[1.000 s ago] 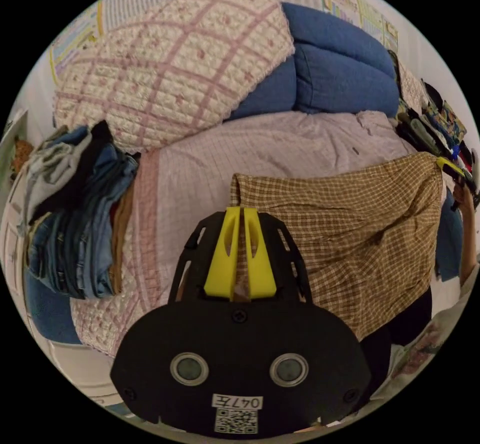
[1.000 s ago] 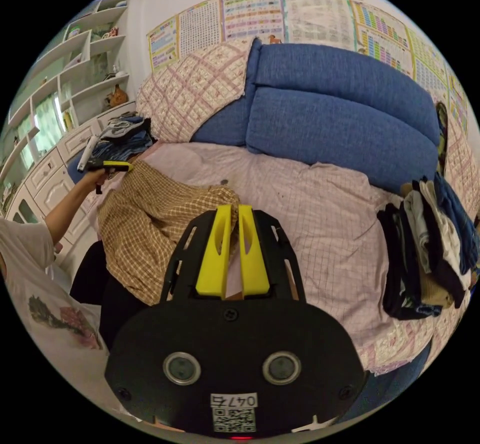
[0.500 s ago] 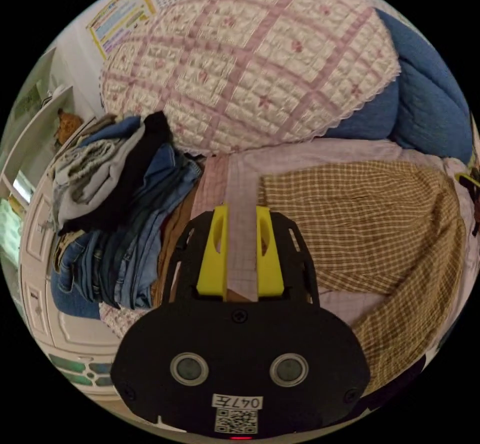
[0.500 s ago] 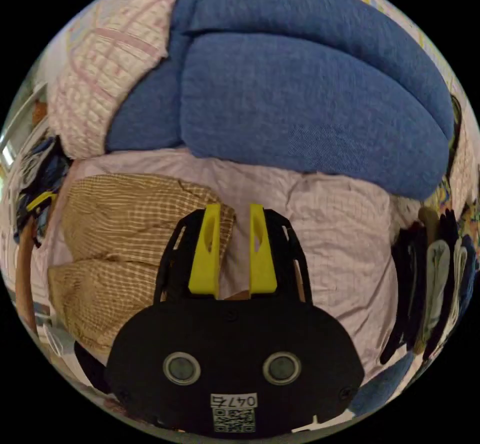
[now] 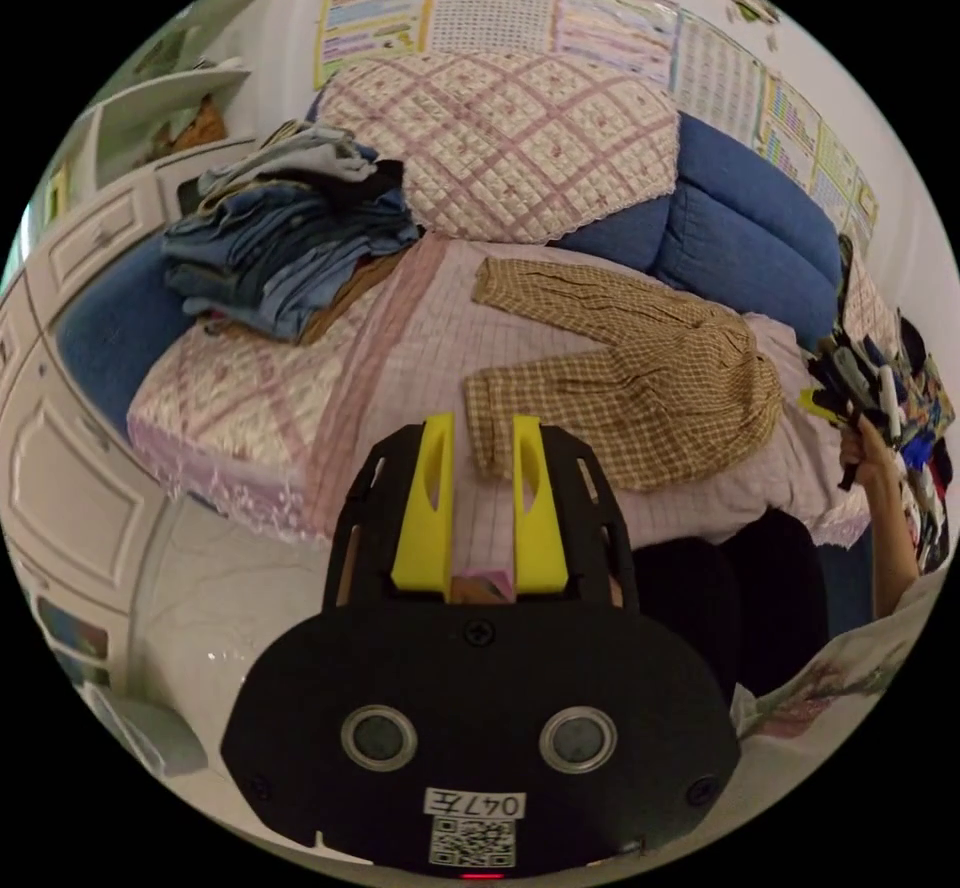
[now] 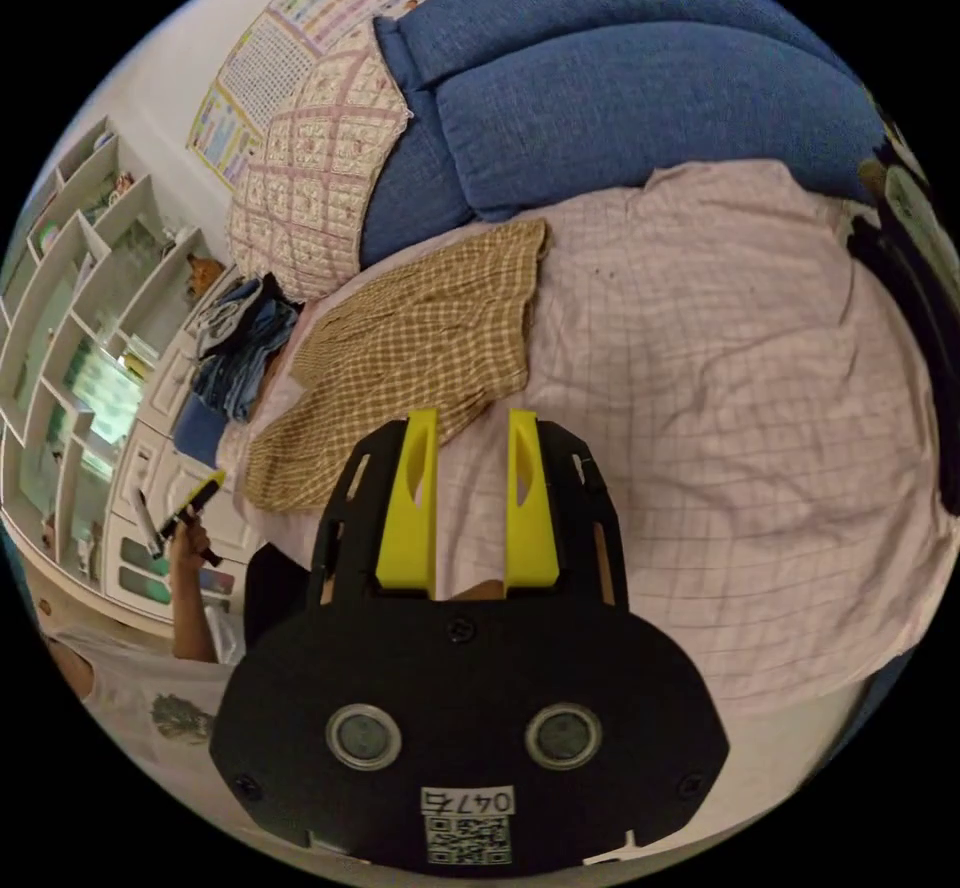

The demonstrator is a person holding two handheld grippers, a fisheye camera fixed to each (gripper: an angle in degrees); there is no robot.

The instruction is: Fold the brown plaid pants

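Observation:
The brown plaid pants (image 5: 640, 378) lie spread on the pink checked bed cover (image 5: 420, 348), legs apart in a V. In the right gripper view the pants (image 6: 420, 348) lie beyond the jaws, at the left of the bed. My left gripper (image 5: 478, 423) is open, its yellow jaws just short of the near leg's hem, holding nothing. My right gripper (image 6: 470, 418) is open too, above the cover near the pants' waist end. The other gripper (image 6: 190, 503) is seen in a hand at the left.
A stack of folded jeans and dark clothes (image 5: 290, 228) sits at the bed's left end. A quilted pillow (image 5: 500, 143) and blue cushions (image 6: 640, 98) line the wall. Another clothes pile (image 6: 920, 248) lies at the right. White drawers (image 5: 60, 428) and shelves (image 6: 90, 328) stand beside the bed.
Both grippers let go of the pants and opened. The pants now lie flat on the bed, and both hands have pulled back from them.

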